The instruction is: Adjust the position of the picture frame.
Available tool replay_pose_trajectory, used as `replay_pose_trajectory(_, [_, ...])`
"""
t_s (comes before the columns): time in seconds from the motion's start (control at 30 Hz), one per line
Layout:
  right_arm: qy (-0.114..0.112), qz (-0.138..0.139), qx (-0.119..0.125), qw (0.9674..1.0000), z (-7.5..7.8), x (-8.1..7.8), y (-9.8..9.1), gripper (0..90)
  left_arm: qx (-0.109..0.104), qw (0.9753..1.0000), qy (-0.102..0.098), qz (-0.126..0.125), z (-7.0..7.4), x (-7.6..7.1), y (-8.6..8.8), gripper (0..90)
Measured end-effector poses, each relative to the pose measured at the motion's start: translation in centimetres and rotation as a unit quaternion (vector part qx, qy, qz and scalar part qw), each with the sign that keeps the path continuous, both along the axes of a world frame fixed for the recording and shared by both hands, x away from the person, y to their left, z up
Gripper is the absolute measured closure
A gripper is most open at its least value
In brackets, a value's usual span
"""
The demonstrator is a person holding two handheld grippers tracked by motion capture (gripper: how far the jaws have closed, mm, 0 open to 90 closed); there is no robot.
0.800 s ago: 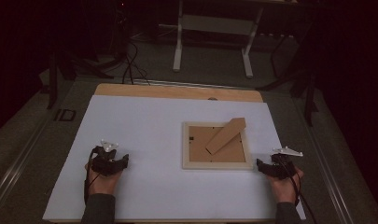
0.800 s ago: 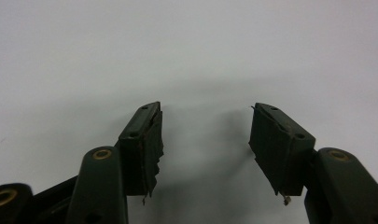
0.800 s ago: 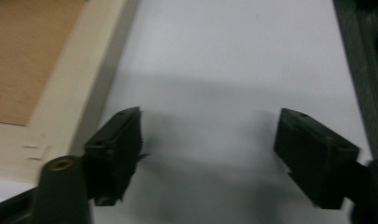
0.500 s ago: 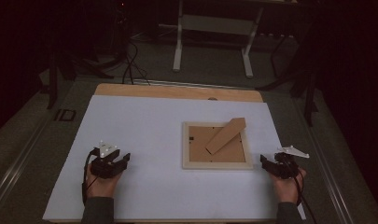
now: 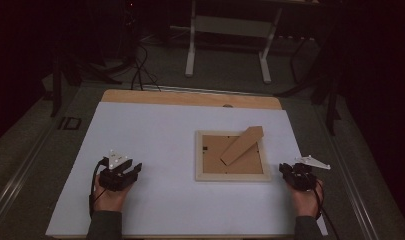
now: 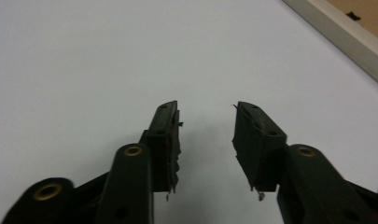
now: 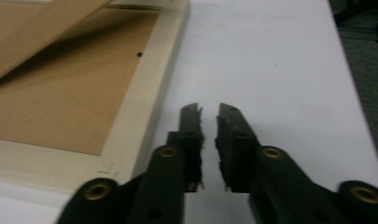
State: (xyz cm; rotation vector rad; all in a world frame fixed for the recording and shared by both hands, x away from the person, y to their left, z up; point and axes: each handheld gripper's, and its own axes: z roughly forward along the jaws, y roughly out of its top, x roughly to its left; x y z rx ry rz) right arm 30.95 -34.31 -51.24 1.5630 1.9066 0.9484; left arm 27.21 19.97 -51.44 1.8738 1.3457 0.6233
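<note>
Pale wooden picture frame (image 5: 233, 155) lies back-up, stand flap raised; left tongs (image 6: 206, 122) gape empty, right tongs (image 7: 209, 120) nearly closed, empty.

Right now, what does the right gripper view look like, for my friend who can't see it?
Two black jaws of the right gripper stand nearly together with nothing between them, over a white table. Just left of them lies a pale wooden picture frame, face down, its brown back showing.

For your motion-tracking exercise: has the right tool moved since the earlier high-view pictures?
Yes. The right tool has drawn back slightly toward the table's near right edge, away from the picture frame, which has stayed put.
</note>
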Motion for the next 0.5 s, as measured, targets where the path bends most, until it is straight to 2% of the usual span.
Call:
replay_pose_trajectory(0.13, [0.0,0.008,0.008,0.9999,-0.3,0.1,0.3,89.1,0.015,0.9998,0.005,-0.01,-0.1,0.3,-0.4,68.7])
replay_pose_trajectory(0.3, [0.004,0.009,0.015,0.9998,-0.6,0.4,0.8,89.8,0.032,0.9989,0.014,-0.03,-0.4,0.4,-0.8,89.5])
replay_pose_trajectory(0.5, [0.014,0.02,0.01,0.9997,-1.1,0.6,1.6,89.8,0.032,0.9991,0.014,-0.024,-0.3,0.5,-0.7,90.0])
